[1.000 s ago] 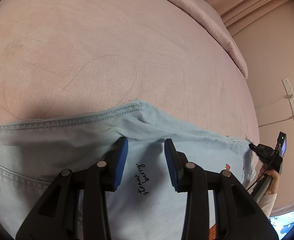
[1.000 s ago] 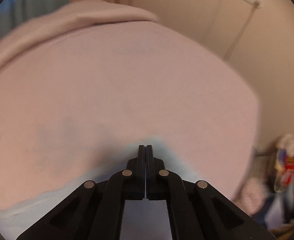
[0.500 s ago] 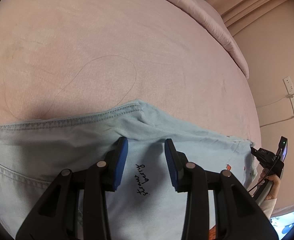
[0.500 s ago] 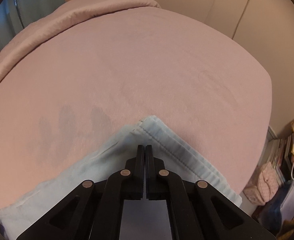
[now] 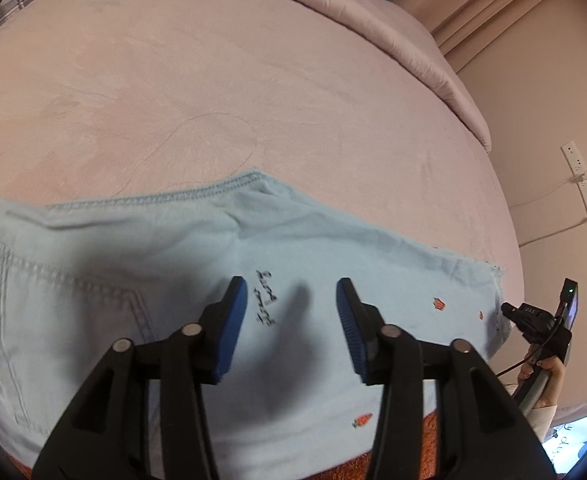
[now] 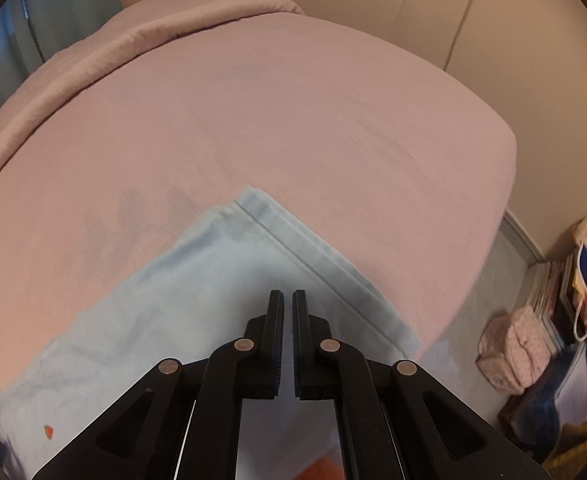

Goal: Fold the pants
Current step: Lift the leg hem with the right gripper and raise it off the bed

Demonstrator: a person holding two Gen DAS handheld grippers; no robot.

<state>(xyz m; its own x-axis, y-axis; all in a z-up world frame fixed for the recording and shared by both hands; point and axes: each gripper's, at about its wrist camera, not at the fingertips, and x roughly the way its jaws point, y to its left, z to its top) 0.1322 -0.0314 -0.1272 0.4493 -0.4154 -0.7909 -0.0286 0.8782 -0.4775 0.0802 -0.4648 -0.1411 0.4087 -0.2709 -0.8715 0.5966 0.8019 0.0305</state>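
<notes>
A: Pants [image 5: 221, 248] lie flat on the pink bed [image 5: 253, 80], hem corner toward the far side. Left gripper [image 5: 291, 300] has just been opening, nothing pinched.

B: Right gripper [image 6: 288, 300] nearly closed, holding nothing.

A: Advice: smooth the layers, align hems before the next crease.

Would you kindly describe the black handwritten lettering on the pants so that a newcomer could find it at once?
Start from the wide pink bed and find the light blue pants lying along its near edge. The black lettering sits on that cloth between the blue pads of the open left gripper. Unlike the small orange-red motifs to its right, it is dark cursive script.
</notes>
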